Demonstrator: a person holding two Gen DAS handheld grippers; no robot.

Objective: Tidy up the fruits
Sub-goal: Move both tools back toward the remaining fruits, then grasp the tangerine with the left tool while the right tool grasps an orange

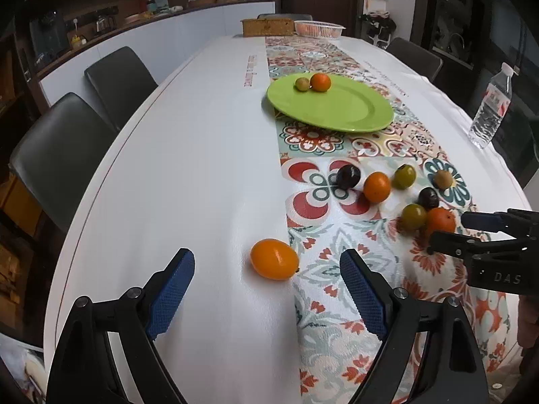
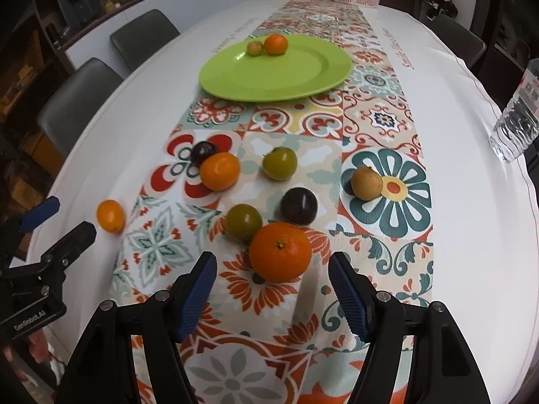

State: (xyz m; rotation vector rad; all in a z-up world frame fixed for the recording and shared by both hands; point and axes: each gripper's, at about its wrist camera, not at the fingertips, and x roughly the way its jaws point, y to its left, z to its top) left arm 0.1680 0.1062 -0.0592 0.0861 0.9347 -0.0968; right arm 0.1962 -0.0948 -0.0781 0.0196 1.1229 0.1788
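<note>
A green plate (image 1: pixel 337 107) (image 2: pixel 269 77) sits mid-table holding a small orange (image 1: pixel 320 81) (image 2: pixel 276 44) and a small green fruit (image 1: pixel 302 83) (image 2: pixel 255 47). Several loose fruits lie on the patterned runner. My left gripper (image 1: pixel 267 269) is open and empty, just short of an oval orange fruit (image 1: pixel 274 259) (image 2: pixel 111 216) on the white cloth. My right gripper (image 2: pixel 273 274) is open and empty, its fingers on either side of a large orange (image 2: pixel 280 251) (image 1: pixel 440 219). Beyond it lie a green fruit (image 2: pixel 243 221), a dark plum (image 2: pixel 299 205) and a brown fruit (image 2: pixel 366 182).
A water bottle (image 1: pixel 490 107) (image 2: pixel 517 128) stands at the table's right edge. A wicker box (image 1: pixel 267 27) and a white basket (image 1: pixel 319 29) stand at the far end. Dark chairs (image 1: pixel 64 155) line the left side. More fruits (image 2: pixel 219 171) lie on the runner.
</note>
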